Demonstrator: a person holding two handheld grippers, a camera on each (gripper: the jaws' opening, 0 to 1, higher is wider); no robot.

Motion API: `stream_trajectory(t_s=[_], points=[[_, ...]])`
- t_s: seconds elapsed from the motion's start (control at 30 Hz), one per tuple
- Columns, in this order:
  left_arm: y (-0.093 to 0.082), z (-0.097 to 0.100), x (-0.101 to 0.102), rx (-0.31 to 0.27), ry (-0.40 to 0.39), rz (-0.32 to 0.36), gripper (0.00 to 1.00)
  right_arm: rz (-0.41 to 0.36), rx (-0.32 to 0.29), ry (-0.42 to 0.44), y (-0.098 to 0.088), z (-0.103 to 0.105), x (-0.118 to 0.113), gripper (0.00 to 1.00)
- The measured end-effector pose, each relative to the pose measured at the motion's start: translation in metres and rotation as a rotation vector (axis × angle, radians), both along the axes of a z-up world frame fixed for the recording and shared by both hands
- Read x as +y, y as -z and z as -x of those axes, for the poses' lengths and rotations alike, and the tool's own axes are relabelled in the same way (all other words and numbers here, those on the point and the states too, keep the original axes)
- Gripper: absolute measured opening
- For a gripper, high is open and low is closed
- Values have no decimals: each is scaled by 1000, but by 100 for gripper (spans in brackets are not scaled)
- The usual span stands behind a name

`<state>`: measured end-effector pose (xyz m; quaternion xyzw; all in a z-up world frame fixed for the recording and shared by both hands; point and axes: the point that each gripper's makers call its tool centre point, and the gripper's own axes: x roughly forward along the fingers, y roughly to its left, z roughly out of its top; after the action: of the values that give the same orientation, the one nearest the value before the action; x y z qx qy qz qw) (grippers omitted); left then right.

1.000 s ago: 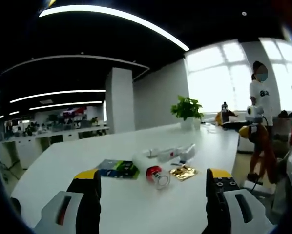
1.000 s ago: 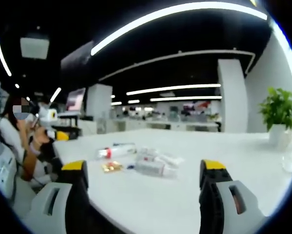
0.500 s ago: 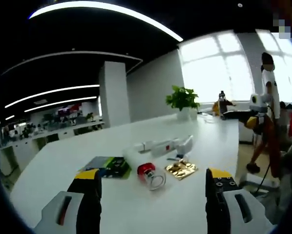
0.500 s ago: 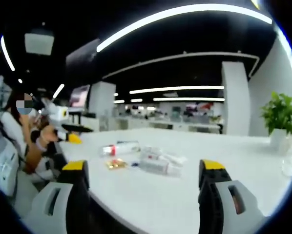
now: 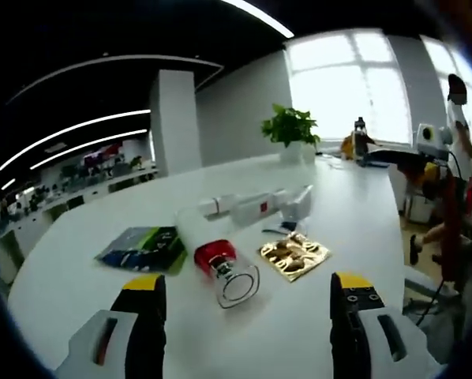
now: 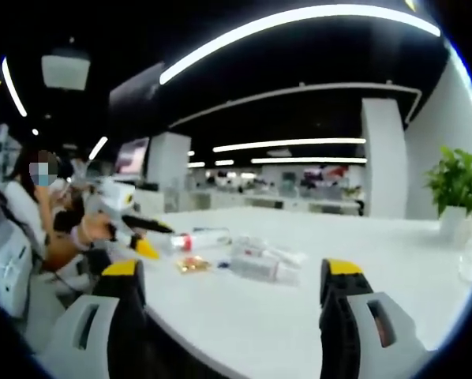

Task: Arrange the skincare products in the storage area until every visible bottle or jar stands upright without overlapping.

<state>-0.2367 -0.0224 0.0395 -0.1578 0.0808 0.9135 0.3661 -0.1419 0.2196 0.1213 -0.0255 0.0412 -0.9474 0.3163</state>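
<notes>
A white bottle [image 5: 216,264] with a red band and a clear cap lies on its side on the white table [image 5: 78,268]. It sits just ahead of my left gripper [image 5: 248,294], which is open and empty. Beside the bottle lies a gold foil sachet [image 5: 294,254], and behind it are white tubes [image 5: 252,207] lying flat. In the right gripper view my right gripper [image 6: 231,272] is open and empty, well short of the same bottle [image 6: 192,239], sachet [image 6: 192,264] and tubes [image 6: 264,264]. The left gripper [image 6: 137,229] reaches in there from the left.
A green and blue packet [image 5: 144,247] lies left of the bottle. A potted plant [image 5: 291,126] stands at the table's far end. A person [image 6: 39,205] sits at the table's edge and another gripper [image 5: 425,146] shows at the right.
The left gripper view has closed in on the lying bottle and tipped down. In the right gripper view the left gripper has pushed out over the table towards the products.
</notes>
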Motion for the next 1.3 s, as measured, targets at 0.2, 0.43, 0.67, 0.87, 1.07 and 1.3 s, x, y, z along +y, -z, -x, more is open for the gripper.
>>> stream_trajectory(t_s=[0.2,0.43,0.67,0.87,1.07,1.3], points=[[6,12,1,-35,-14,8,83,20,16,-2,-6,3,0,90],[12,22,2,-68,-58,-22,82,52,32,-60,-15,18,-17,90],[17,26,2,-101,-67,-36,81,57,-30,-131,-2,48,-37,89],[16,32,7,-100,-55,-54,80,61,-47,-160,-3,72,-47,89],[17,36,7,-74,-76,-48,76,83,-42,-163,-17,88,-53,89],[19,37,7,-72,-68,-45,63,51,-19,-153,-31,97,-73,88]])
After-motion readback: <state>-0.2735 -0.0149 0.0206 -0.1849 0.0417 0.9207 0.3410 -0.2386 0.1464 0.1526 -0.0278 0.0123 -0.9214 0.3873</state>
